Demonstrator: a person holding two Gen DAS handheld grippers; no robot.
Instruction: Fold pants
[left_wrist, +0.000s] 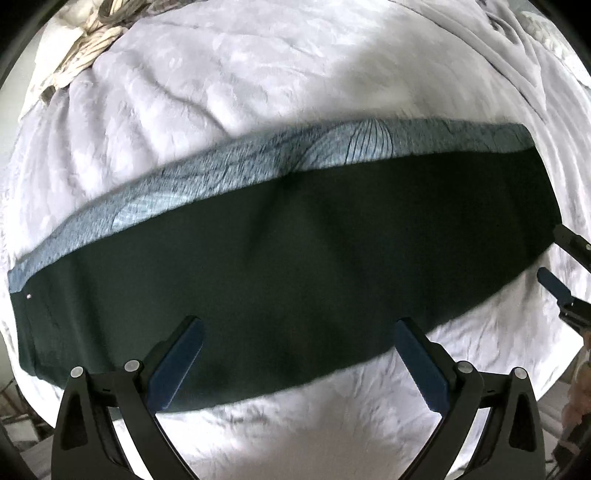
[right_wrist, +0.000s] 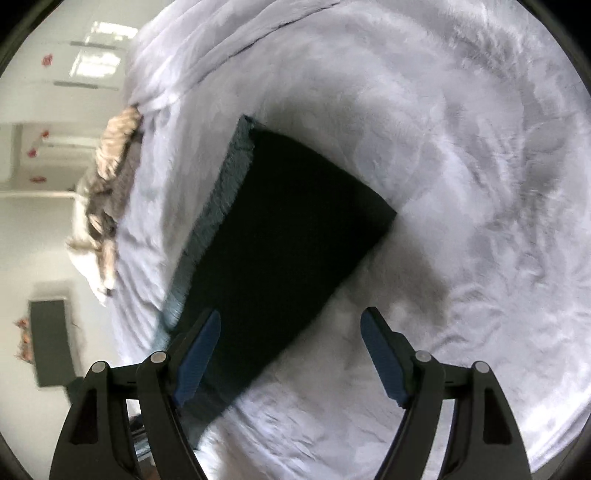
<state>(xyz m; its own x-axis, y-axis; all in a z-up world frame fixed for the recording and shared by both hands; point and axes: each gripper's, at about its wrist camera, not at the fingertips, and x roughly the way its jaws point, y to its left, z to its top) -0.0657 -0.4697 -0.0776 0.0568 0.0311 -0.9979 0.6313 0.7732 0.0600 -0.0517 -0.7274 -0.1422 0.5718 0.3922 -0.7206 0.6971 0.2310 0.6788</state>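
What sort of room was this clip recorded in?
Most likely a bedroom. The pants lie across a wide, soft surface covered by a plush pale blanket, seemingly a bed, with bunched bedding at its far edge. White walls show beyond.

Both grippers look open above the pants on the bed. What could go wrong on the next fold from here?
1. The dark pants lie on a soft, wrinkled blanket; a closing gripper could pinch blanket along with cloth.
2. The patterned layer peeks out along the far edge, so layers are offset and a fold may come out uneven.
3. The left gripper and right gripper are both open and hold nothing; a shallow grasp may catch only the top layer.
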